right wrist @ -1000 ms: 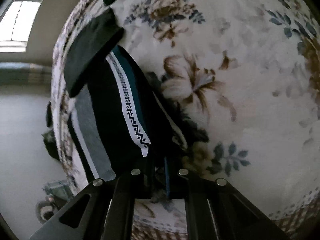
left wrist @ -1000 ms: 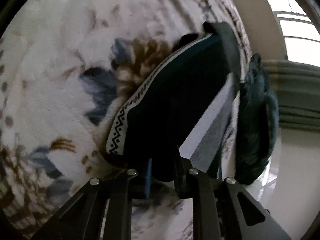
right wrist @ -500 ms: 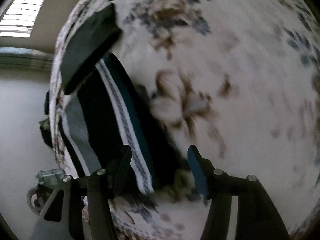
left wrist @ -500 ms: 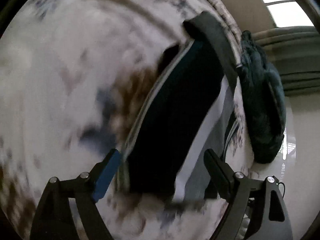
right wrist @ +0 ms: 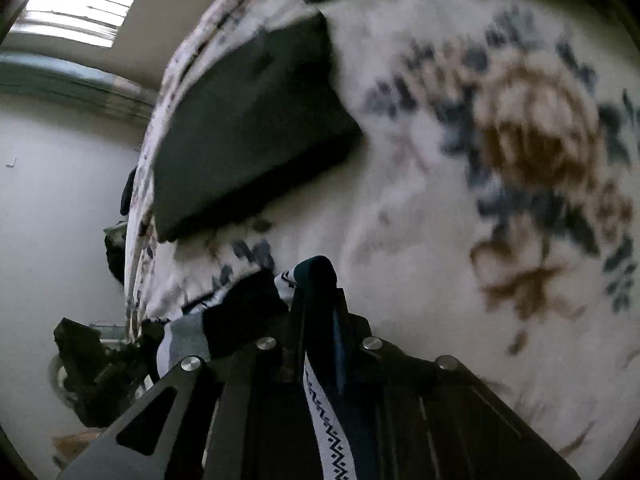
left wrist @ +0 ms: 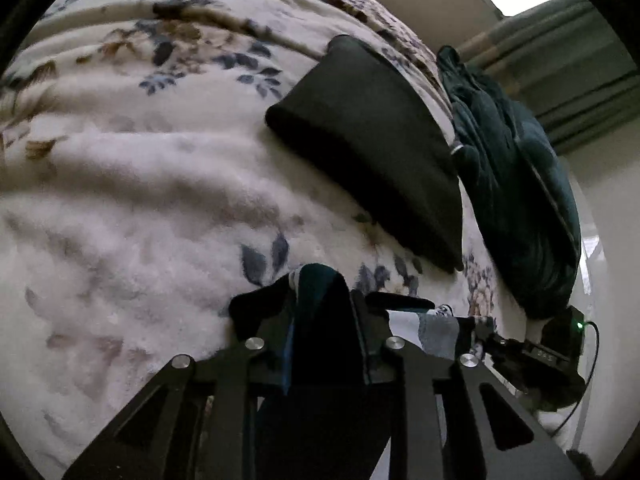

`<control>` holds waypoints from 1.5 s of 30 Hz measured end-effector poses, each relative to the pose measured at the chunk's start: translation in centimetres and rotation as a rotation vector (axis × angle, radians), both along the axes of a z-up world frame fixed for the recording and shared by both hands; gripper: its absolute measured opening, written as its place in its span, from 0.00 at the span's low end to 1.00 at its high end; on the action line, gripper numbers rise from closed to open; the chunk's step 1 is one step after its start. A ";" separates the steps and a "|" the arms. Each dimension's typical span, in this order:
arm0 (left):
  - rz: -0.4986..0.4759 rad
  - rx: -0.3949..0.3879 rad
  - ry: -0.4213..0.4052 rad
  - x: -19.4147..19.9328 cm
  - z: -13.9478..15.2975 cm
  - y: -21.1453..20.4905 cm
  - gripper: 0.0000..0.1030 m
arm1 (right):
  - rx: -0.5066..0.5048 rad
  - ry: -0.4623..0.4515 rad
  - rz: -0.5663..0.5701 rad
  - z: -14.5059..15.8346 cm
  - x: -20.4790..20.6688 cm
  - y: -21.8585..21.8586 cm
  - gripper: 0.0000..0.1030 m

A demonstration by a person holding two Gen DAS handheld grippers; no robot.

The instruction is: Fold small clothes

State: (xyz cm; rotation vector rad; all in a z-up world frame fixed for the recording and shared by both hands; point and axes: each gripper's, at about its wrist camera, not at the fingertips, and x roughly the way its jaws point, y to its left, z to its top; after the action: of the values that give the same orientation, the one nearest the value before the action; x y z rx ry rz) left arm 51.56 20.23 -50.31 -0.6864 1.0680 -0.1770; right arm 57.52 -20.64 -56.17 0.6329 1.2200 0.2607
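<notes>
Pinching a dark teal garment [left wrist: 320,320] at the bottom centre of the left wrist view, with the left gripper [left wrist: 322,304] closed tight on a raised fold of the cloth. Showing the same garment [right wrist: 320,312] at the bottom centre of the right wrist view, clamped between the closed fingers of the right gripper [right wrist: 316,300], with its white band of black zigzag pattern [right wrist: 328,428] running down between the gripper arms. Trailing a grey and white part of the garment [left wrist: 436,328] toward the lower right of the left wrist view. Lying on a floral fleece blanket [left wrist: 140,200], a folded black cloth [left wrist: 372,152] in the upper middle of the left wrist view, apart from the held garment. Appearing again at the upper left of the right wrist view, the same black cloth [right wrist: 248,128], somewhat blurred. Hanging at the right edge of the left wrist view, beside the blanket edge, a crumpled dark green textile [left wrist: 516,184].
</notes>
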 end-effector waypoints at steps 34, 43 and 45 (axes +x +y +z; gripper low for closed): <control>-0.142 -0.356 0.002 -6.0 -2.3 -2.3 0.31 | 0.381 0.234 0.311 -7.8 -7.3 3.9 0.27; -0.146 -0.372 -0.052 -1.2 3.7 -1.4 0.28 | 0.407 0.090 0.221 -0.8 -6.8 3.8 0.25; -0.170 -0.358 -0.062 0.8 5.1 -1.7 0.29 | 0.391 0.059 0.209 0.9 -5.5 3.7 0.25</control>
State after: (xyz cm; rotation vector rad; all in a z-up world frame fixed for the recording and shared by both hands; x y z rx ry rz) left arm 52.37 18.57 -45.21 -0.9042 1.0451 -0.5429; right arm 52.01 -16.97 -55.25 0.8547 1.3052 0.6708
